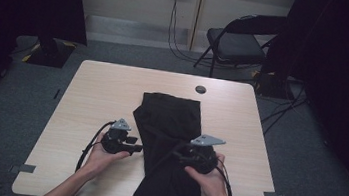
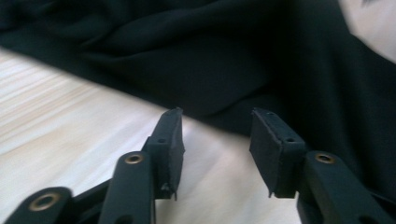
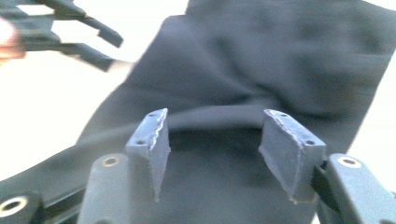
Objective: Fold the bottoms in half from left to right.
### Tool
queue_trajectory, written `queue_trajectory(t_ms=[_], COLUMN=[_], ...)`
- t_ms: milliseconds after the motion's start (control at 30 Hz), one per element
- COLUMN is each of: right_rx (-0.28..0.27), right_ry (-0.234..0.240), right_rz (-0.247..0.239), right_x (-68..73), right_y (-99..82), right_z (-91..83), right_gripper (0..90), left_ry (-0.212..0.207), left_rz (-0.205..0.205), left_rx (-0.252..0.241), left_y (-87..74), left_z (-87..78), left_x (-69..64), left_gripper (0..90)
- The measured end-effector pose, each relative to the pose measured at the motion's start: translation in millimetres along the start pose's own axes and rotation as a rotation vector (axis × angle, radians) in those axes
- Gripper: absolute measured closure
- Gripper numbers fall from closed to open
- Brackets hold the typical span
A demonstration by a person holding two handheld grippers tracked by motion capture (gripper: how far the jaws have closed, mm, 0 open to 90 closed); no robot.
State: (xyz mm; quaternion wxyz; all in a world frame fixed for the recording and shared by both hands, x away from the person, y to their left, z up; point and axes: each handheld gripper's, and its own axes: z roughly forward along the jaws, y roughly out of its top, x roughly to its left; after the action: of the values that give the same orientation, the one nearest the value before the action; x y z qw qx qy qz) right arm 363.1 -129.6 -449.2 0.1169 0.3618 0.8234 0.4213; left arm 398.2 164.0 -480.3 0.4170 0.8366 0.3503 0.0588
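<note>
Item under handling: a long black garment of thin woven cloth (image 1: 169, 143), folded lengthwise and lying on the light wood-grain tabletop (image 1: 92, 93). All places below are given relative to this garment.

Garment position: it runs down the middle of the tabletop. Its long axis runs from the far end, which stops just short of a small round dark grommet (image 1: 200, 89) in the table, back to the near edge, where the cloth hangs over beside the person's forearms. The far half is wider and shows a folded-over flap on its left side.

Left gripper (image 1: 129, 145): held just off the garment's left edge, about halfway along its length, jaws pointing across towards the cloth. In the left gripper view the gripper (image 2: 217, 140) has its jaws standing apart with bare tabletop between them; the cloth edge lies just beyond the tips, apart from the pads. It holds nothing.

Right gripper (image 1: 180, 155): held over the garment itself, on its right half, about level with the left one. In the right gripper view the gripper (image 3: 212, 142) stands with jaws wide apart above a soft ridge of cloth; the pads press on nothing. It holds nothing.

Governing relation, as a judgement: the right gripper is the nearer, already above the cloth. The left must travel sideways, square to the long axis, to meet the left edge.
</note>
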Motion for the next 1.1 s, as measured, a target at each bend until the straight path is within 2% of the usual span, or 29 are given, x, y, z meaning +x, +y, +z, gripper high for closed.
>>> queue_trajectory(t_ms=[33, 67, 100, 133, 167, 200, 233, 267, 300, 333, 367, 400, 433, 467, 500, 600, 633, 667, 700, 733, 767, 800, 867, 900, 967, 1000, 1100], right_rx=[0.015, 0.058, 0.058, 0.098, 0.117, 0.117, 0.142, 0.135, 0.135, 0.132, 0.12, 0.12, 0.117, 0.117, 0.123, 0.107, 0.071, 0.046, 0.016, -0.015, -0.015, -0.038, -0.073, -0.074, -0.049, -0.049, 0.043], right_ry=[0.047, 0.079, 0.079, 0.095, 0.095, 0.095, 0.086, 0.046, 0.046, 0.007, 0.012, 0.012, 0.025, 0.025, 0.039, 0.033, 0.037, 0.038, 0.049, 0.053, 0.053, 0.043, 0.042, 0.047, 0.074, 0.074, 0.098], right_rz=[-0.029, -0.073, -0.073, -0.085, -0.086, -0.086, -0.091, -0.139, -0.139, -0.164, -0.156, -0.156, -0.124, -0.124, -0.088, -0.07, -0.049, -0.034, -0.008, 0.013, 0.013, 0.029, 0.051, 0.05, 0.055, 0.055, 0.047], right_x=[11.2, 25.3, 25.3, 33.2, 35.4, 35.4, 38.4, 45.2, 45.2, 47.0, 45.6, 45.6, 40.8, 40.8, 34.2, 29.2, 22.3, 17.5, 11.9, 6.0, 6.0, 0.7, -8.8, -11.1, -12.3, -12.3, -7.4], right_y=[-1.8, -6.2, -6.2, -11.7, -13.6, -13.6, -16.3, -20.5, -20.5, -20.4, -20.6, -20.6, -20.6, -20.6, -19.5, -17.1, -11.9, -8.0, -3.7, 0.3, 0.3, 3.8, 7.9, 8.0, 2.0, 2.0, -12.8], right_z=[6.9, 22.8, 22.8, 37.7, 42.3, 42.3, 47.7, 52.0, 52.0, 51.7, 50.8, 50.8, 48.4, 48.4, 45.2, 38.7, 27.0, 19.3, 10.7, 2.7, 2.7, -4.4, -14.6, -15.9, -10.5, -10.5, 7.5], right_gripper=[39.3, 36.9, 36.9, 34.6, 33.0, 33.0, 31.8, 31.9, 31.9, 46.7, 60.2, 60.2, 85.8, 85.8, 88.1, 88.5, 88.5, 88.4, 88.5, 88.4, 88.4, 88.4, 87.8, 87.9, 84.8, 84.8, 81.7], left_ry=[-0.026, -0.025, -0.025, -0.041, -0.057, -0.057, -0.074, -0.062, -0.062, -0.06, -0.053, -0.053, -0.042, -0.042, -0.034, -0.026, 0.004, 0.004, 0.016, 0.05, 0.05, 0.062, 0.064, 0.062, 0.024, 0.024, -0.005], left_rz=[0.011, 0.035, 0.035, 0.031, 0.041, 0.041, 0.054, 0.064, 0.064, 0.066, 0.08, 0.08, 0.094, 0.094, 0.12, 0.111, 0.124, 0.124, 0.141, 0.176, 0.176, 0.179, 0.152, 0.152, 0.118, 0.118, 0.087], left_rx=[-0.001, -0.01, -0.01, -0.02, -0.038, -0.038, -0.024, 0.0, 0.0, 0.021, 0.042, 0.042, 0.061, 0.061, 0.071, 0.073, 0.07, 0.07, 0.072, 0.083, 0.083, 0.08, 0.081, 0.083, 0.079, 0.079, 0.049], left_y=[0.9, 2.3, 2.3, 3.6, 4.2, 4.2, 4.2, 2.6, 2.6, -1.1, -2.0, -2.0, -4.2, -4.2, -6.1, -6.6, -7.4, -7.4, -7.4, -7.4, -7.4, -7.3, -5.7, -4.9, -4.3, -4.3, -3.0], left_z=[1.1, 1.9, 1.9, 1.5, 1.4, 1.4, 3.4, 7.9, 7.9, 13.6, 15.4, 15.4, 17.5, 17.5, 18.0, 16.9, 17.1, 17.1, 17.3, 17.8, 17.8, 18.8, 19.7, 19.9, 19.1, 19.1, 15.6], left_x=[-3.7, -10.7, -10.7, -15.3, -21.7, -21.7, -24.8, -26.4, -26.4, -24.8, -24.6, -24.6, -24.7, -24.7, -25.1, -24.6, -26.7, -26.7, -28.0, -32.1, -32.1, -33.3, -32.9, -32.1, -28.9, -28.9, -26.6], left_gripper=[60.7, 63.6, 64.0, 64.8, 64.5, 63.0, 63.0, 58.9, 58.5, 58.7, 59.0, 59.2, 59.1, 58.2, 57.4, 57.3, 57.3, 57.3, 57.3, 57.2, 57.1, 57.1, 55.2, 54.5, 52.3, 52.4, 52.8])
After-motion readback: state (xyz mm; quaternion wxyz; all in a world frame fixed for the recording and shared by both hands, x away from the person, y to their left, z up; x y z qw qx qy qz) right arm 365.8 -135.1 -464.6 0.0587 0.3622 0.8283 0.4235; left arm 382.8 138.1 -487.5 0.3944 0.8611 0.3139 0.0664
